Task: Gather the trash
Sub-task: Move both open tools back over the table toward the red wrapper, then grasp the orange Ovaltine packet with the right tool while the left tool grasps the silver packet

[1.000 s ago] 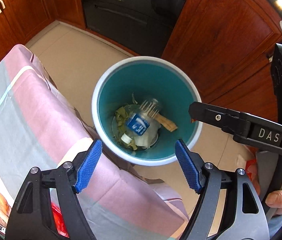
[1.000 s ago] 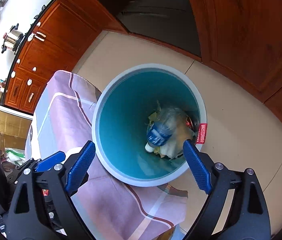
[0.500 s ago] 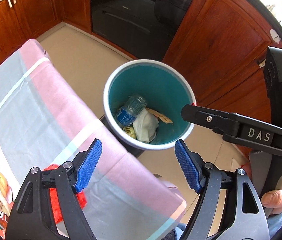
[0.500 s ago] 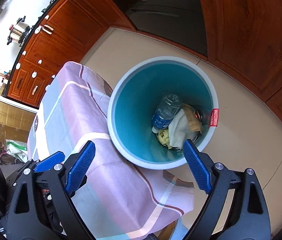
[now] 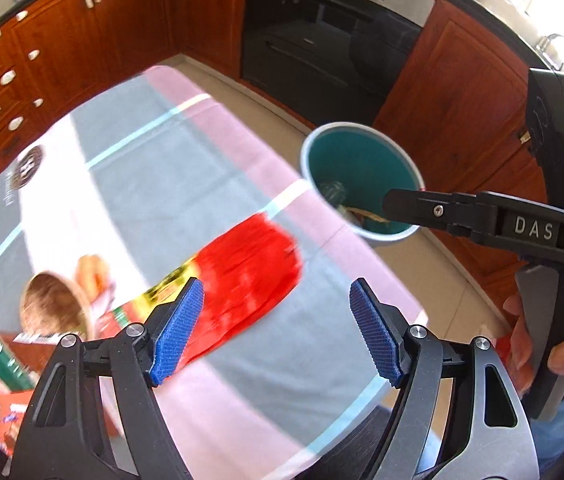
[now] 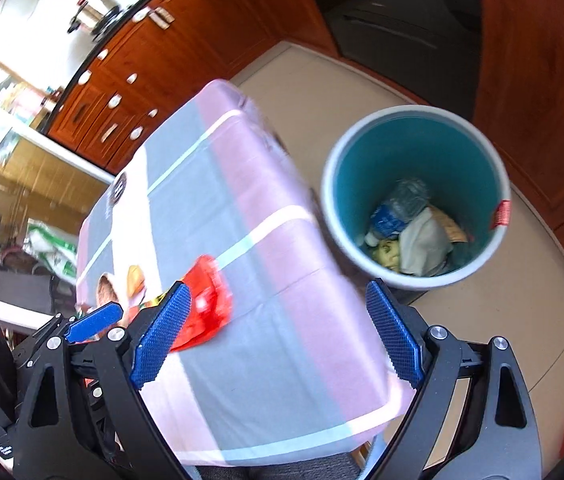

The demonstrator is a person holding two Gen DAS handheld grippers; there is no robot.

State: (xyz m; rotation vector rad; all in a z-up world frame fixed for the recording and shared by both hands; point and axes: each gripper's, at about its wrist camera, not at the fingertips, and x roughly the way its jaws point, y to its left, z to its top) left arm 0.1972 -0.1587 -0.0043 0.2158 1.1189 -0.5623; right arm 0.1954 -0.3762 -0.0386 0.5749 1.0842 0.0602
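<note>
A teal bin with a white rim (image 6: 418, 192) stands on the floor beside the table; it also shows in the left wrist view (image 5: 362, 176). Inside lie a plastic bottle (image 6: 398, 204), a white crumpled wrapper (image 6: 422, 240) and other scraps. A red snack bag (image 5: 242, 272) lies on the table, blurred; it also shows in the right wrist view (image 6: 206, 300). My left gripper (image 5: 278, 336) is open and empty above the table, near the red bag. My right gripper (image 6: 278, 340) is open and empty over the table's edge.
The table carries a pink and grey cloth (image 5: 142, 168). A wooden bowl (image 5: 54, 308) and colourful packets (image 5: 2, 380) sit at its left. Wooden cabinets (image 5: 62, 40) and a dark oven (image 5: 322, 40) ring the tiled floor (image 6: 322, 88).
Both grippers have pulled back from over the bin towards the table. The bin now looks smaller and farther, and the red bag and bowl have come into view.
</note>
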